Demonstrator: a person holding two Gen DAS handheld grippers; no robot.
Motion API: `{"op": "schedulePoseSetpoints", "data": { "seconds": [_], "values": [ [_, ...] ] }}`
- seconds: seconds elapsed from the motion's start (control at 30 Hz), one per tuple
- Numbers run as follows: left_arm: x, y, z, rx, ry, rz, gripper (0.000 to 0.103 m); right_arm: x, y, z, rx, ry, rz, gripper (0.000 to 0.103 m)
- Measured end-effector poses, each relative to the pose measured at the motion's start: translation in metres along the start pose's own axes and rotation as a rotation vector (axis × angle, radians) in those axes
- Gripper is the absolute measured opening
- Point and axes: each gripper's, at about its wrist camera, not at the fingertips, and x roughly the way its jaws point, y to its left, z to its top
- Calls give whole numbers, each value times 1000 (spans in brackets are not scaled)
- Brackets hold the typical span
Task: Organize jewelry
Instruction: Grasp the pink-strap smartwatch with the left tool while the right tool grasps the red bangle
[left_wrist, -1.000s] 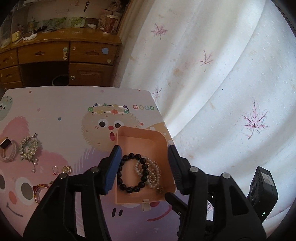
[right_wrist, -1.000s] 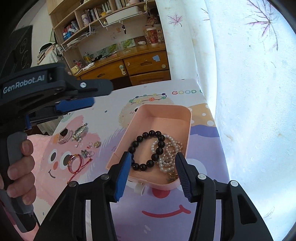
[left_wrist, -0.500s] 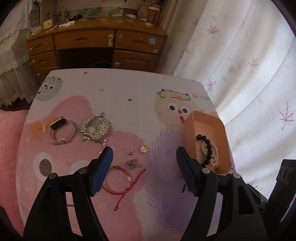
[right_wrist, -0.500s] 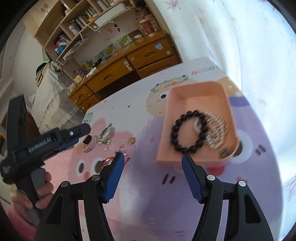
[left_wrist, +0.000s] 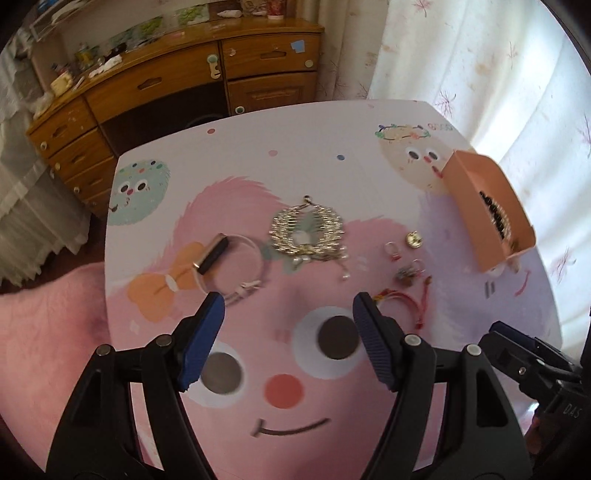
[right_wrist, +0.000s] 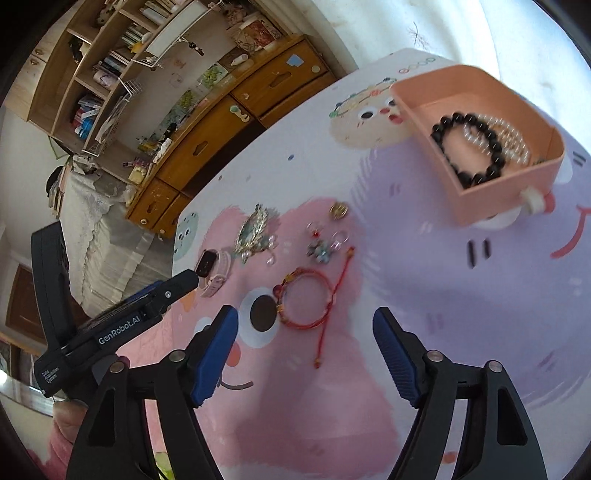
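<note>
A pink box (right_wrist: 524, 192) (left_wrist: 476, 206) at the table's right holds a black bead bracelet (right_wrist: 469, 147) and a pearl bracelet (right_wrist: 513, 136). Loose on the cartoon mat lie a pink watch (left_wrist: 221, 258) (right_wrist: 214, 269), a silver wreath brooch (left_wrist: 308, 234) (right_wrist: 255, 227), a gold charm (left_wrist: 414, 240) (right_wrist: 338, 210), small rings (left_wrist: 392, 251) and a red cord bracelet (right_wrist: 306, 302) (left_wrist: 402, 299). My left gripper (left_wrist: 288, 314) is open and empty, just short of the watch and brooch. My right gripper (right_wrist: 304, 325) is open and empty over the red cord bracelet.
A wooden desk with drawers (left_wrist: 177, 81) (right_wrist: 236, 110) stands behind the table, with shelves (right_wrist: 110, 66) above it. A white curtain (left_wrist: 498, 74) hangs at the right. The left gripper's body (right_wrist: 110, 321) shows at the left of the right wrist view.
Both grippers have swung left, away from the pink box, and now face the loose jewelry on the mat. Both stayed open and empty.
</note>
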Motion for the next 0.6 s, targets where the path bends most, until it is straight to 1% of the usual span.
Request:
{"op": "schedulePoseSetpoints", "data": {
  "seconds": [0.03,0.13,0.2,0.23,0.33,0.4,0.5,0.6],
  "values": [
    [4,5,0,17,-5,4,70,7,5,-5,1,3,-18,85],
    [18,19,3,57,-27,7,73,30,29,-21,5,-5,-91,88],
    [28,29,4,70,-64,-6,73,42,39,-28,-1,-30,-133,88],
    [33,33,4,72,-85,-15,74,50,49,-34,-11,-50,-168,89],
    [49,41,7,87,-116,-33,74,70,66,-42,-51,-85,-250,89],
    [61,42,9,113,-131,-38,74,83,77,-48,-65,-116,-309,89],
    [74,41,11,149,-148,-17,74,100,93,-54,-83,-150,-390,89],
    [84,39,12,171,-157,-2,74,113,102,-56,-113,-144,-425,89]
  ]
}}
